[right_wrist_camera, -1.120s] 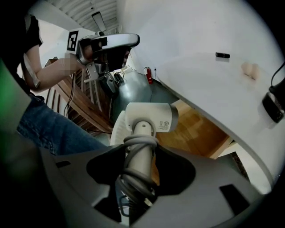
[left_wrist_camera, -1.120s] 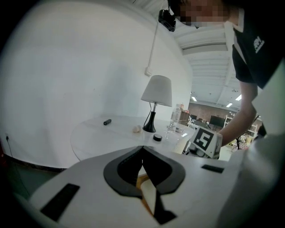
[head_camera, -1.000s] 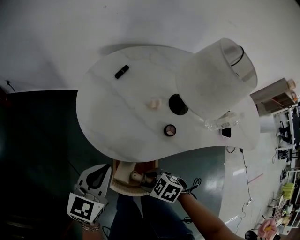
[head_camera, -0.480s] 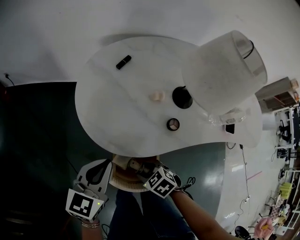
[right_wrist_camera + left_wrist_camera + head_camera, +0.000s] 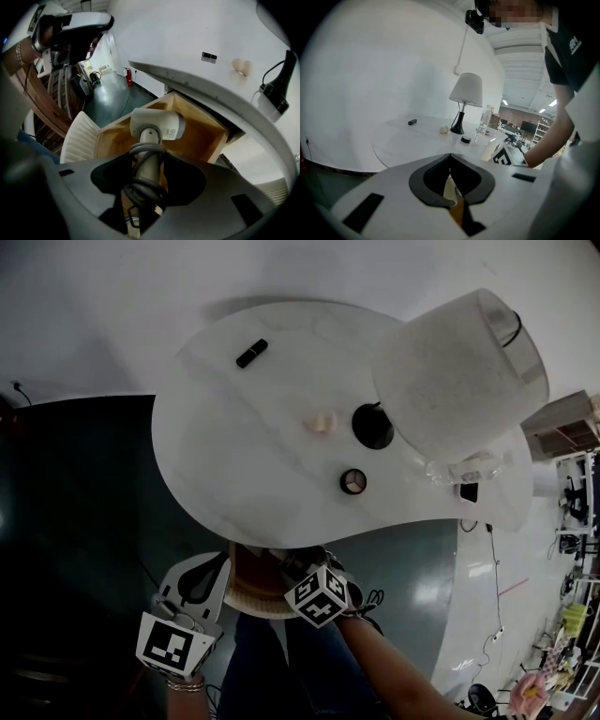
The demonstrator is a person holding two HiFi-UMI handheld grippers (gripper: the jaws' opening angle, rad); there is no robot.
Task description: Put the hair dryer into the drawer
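The hair dryer [image 5: 157, 124] has a grey-white head and a handle with its dark cord wound round it. My right gripper [image 5: 146, 159] is shut on that handle and holds the dryer head over the open wooden drawer [image 5: 201, 136]. The drawer sticks out from under the white table [image 5: 234, 474], and its cream front [image 5: 82, 138] lies to the left. In the head view the right gripper [image 5: 298, 576] sits at the drawer [image 5: 246, 585] by the table's near edge. My left gripper [image 5: 211, 573] hangs beside the drawer's left, shut and empty [image 5: 450, 155].
On the table stand a white-shaded lamp [image 5: 459, 381], a small black object [image 5: 251, 353], a pale lump [image 5: 321, 423], a round tin [image 5: 353, 481] and a clear bottle [image 5: 464, 470]. The person's legs [image 5: 281, 662] are below the drawer. The floor is dark.
My right gripper has carried the hair dryer forward, toward the table edge and deeper over the drawer. The left gripper has stayed about where it was.
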